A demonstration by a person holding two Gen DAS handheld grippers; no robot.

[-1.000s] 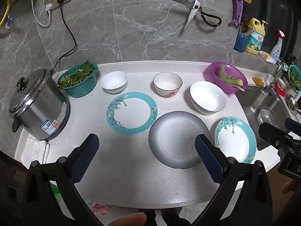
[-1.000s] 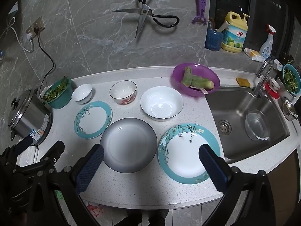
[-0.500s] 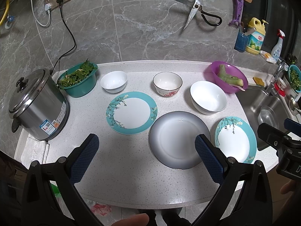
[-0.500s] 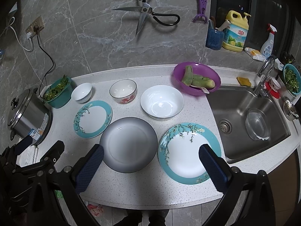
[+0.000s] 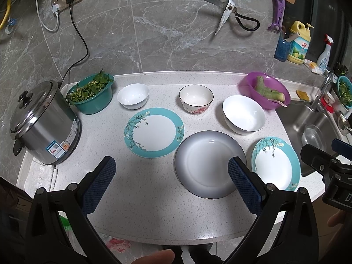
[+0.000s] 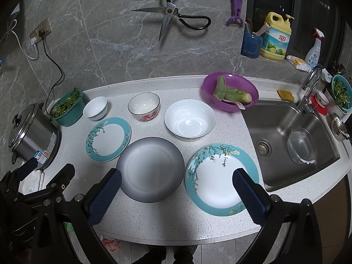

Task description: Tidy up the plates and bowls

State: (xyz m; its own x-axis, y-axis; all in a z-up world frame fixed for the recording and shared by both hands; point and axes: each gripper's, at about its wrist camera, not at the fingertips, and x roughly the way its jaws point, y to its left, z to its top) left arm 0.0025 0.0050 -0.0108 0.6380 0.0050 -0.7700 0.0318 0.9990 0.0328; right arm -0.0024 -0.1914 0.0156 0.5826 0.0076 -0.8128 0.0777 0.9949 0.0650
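On the counter lie a grey plate, a teal-rimmed plate at left and another at right. Behind them stand a small white bowl, a floral bowl and a large white bowl. My left gripper is open and empty, above the counter's front. My right gripper is open and empty, above the grey and right teal plates.
A rice cooker and a teal basket of greens stand at left. A purple bowl of vegetables sits by the sink. Scissors hang on the wall. Detergent bottles stand at back right.
Both grippers have drifted very slightly; the dishes have not moved and both stay open.
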